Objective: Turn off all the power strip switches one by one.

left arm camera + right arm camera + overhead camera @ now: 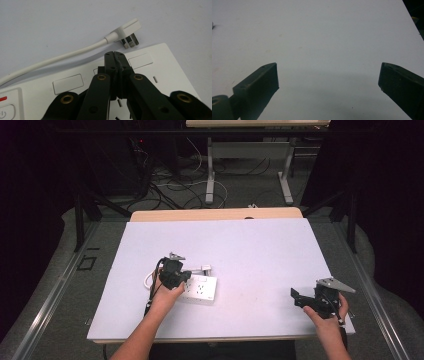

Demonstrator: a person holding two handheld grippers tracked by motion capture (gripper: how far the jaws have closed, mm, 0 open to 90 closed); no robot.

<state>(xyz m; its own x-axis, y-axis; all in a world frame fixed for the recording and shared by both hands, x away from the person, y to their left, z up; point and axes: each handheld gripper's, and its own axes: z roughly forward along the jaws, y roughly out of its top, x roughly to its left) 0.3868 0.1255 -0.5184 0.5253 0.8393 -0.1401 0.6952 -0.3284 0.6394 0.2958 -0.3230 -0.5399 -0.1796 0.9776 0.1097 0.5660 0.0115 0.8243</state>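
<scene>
Bench: white sheet over a wooden top (215, 214); I see it from above with both forearms coming in from the near edge.
Power strip: white power strip (200, 289) lying flat on the bench, left of centre, towards the near side — sockets and a switch with a red mark face up in the left gripper view (155, 72).
Cable: its white cable (62, 58) runs along the far side of the strip and curls off at the left end (148, 279).
Plug: white plug (126, 32) lies on the bench just beyond the strip's far edge, prongs (131, 42) pointing towards the strip; I cannot tell whether they touch it.
Left gripper: my left gripper (172, 272) sits over the left part of the strip, held by the left hand (167, 295). In its own view the jaws are pressed together tip to tip (115, 55) with nothing between them, directly above the strip's top face.
Right gripper: my right gripper (302, 297) is well apart from the strip, near the bench's right near corner, in the right hand (327, 312). Its jaws stand wide apart — released, bare white bench between them (328, 75).
</scene>
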